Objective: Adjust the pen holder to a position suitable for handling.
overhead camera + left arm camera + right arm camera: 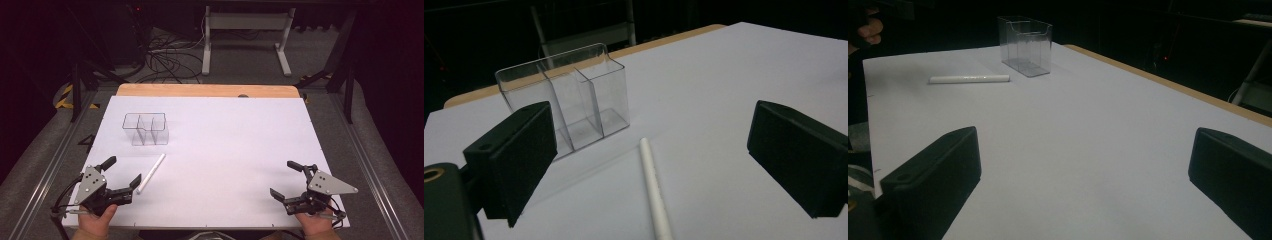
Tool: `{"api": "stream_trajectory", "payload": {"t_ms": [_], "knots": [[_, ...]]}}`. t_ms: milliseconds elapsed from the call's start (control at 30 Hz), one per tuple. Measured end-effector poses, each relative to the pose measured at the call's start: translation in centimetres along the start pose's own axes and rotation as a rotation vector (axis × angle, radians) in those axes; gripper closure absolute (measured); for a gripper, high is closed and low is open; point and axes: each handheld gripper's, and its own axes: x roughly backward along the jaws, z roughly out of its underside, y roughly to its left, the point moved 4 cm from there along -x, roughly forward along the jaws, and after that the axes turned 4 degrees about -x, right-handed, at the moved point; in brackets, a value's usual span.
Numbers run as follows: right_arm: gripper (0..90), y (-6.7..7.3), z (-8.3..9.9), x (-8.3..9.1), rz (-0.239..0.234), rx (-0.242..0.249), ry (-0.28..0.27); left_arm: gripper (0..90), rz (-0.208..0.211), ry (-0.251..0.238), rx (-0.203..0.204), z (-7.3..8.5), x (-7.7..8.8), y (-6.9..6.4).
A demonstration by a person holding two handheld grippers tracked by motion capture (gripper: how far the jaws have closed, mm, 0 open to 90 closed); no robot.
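A white pen lies flat on the white table sheet, slanting away from the front left. Behind it stands a clear plastic holder with several compartments, upright and with nothing in it. My left gripper rests at the front left corner, open, its right jaw tip close beside the near end of the pen but apart from it. The holder shows just past the left jaw. My right gripper sits at the front right, open, nothing between its jaws; far off I see the pen and holder.
A wooden strip runs along the table's far edge. Beyond it stands a white desk frame over tangled cables on the floor. Metal rails flank the table on both sides.
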Motion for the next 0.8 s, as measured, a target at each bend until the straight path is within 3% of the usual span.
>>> {"api": "stream_trajectory", "payload": {"t_ms": [100,233,467,567,667,800], "knots": [[1.3,0.0,0.0,0.0,0.0,0.0,0.002,7.1,-0.015,0.003,-0.015,-0.1,0.0,0.1],[2.1,0.0,0.1,-0.2,-0.01,-0.002,0.019,7.8,-0.01,0.011,0.001,-0.2,-0.1,0.1],[2.0,0.0,0.2,-0.2,-0.012,-0.008,0.022,7.5,0.032,0.012,0.035,-0.8,0.0,0.2],[2.1,0.0,0.2,-0.2,-0.014,-0.004,0.027,6.1,0.09,-0.005,0.021,-1.3,0.1,0.3],[2.3,0.0,0.3,-0.1,-0.015,-0.004,0.028,6.8,0.105,-0.01,0.03,-1.6,0.2,0.3],[2.3,-0.1,0.4,0.0,-0.013,-0.015,0.029,9.2,0.094,0.012,0.022,-1.8,0.0,0.6]]}}
